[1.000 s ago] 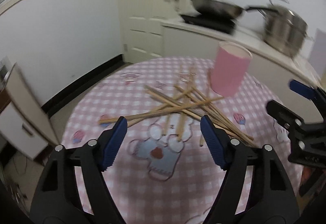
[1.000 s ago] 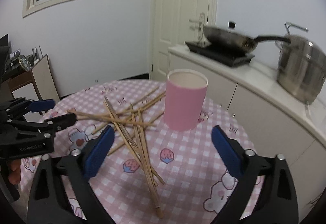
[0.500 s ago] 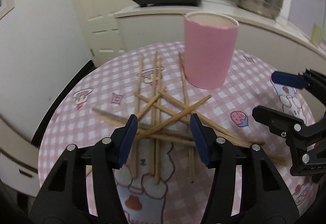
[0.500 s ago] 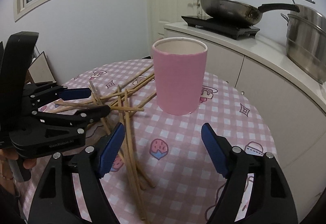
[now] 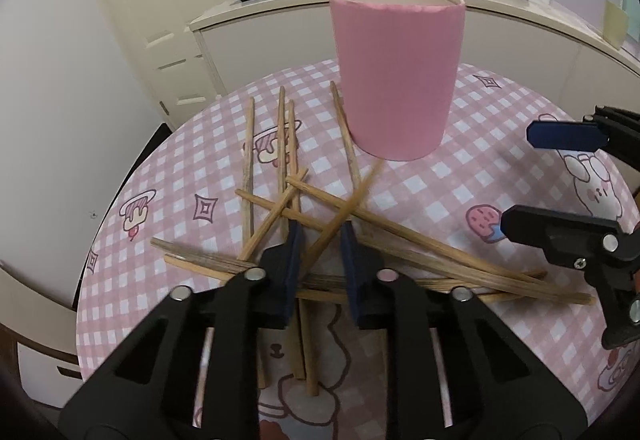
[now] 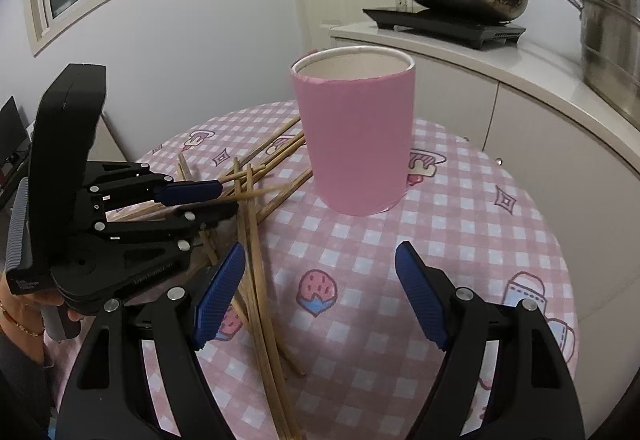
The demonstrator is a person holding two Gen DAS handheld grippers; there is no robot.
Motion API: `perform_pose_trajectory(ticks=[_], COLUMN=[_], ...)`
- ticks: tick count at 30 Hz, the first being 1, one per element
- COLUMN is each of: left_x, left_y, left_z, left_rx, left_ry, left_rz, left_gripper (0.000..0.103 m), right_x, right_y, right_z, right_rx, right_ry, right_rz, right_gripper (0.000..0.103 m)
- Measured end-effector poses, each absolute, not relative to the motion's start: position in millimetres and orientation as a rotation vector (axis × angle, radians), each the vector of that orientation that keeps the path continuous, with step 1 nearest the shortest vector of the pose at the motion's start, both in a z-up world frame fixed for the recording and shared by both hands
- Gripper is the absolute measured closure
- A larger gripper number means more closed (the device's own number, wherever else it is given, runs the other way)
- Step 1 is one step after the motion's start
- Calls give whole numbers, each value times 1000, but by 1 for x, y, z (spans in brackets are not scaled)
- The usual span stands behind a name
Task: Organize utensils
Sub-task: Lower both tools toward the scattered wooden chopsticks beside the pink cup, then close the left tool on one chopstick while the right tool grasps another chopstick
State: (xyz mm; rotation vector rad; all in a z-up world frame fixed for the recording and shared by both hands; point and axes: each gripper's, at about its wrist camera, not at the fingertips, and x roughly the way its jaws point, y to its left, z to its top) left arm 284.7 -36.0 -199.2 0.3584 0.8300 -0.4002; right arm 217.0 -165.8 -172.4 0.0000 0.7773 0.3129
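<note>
The left gripper is built of black plastic arms shaped with triangular cut-outs and joined by silver round-headed screws; its fingers are faced with dark blue ribbed pads. The right gripper is made the same way, with brighter blue ribbed pads. A black boxy body with small white lettering is seen behind the left one. A thin gold bracelet is worn at the wrist.
</note>
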Motion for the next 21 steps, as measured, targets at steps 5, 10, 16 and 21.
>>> perform_pose_trajectory(ticks=[5,10,16,21], left_x=[282,270,259,257], left_y=[-30,-23,-6,3], left_z=[-198,-187,-174,-173], left_rx=[341,323,266,234], left_ry=[840,813,797,797], left_rz=[-398,-403,-402,-392], left_gripper=[96,96,96,96], right_x=[226,237,252,256], right_y=[-155,-138,-124,-117], right_z=[-177,-180,-189,-192], right_rx=[-35,-74,-111,-122], right_ry=[817,854,908,935], right_rz=[337,370,380,391], right_gripper=[29,47,61,75])
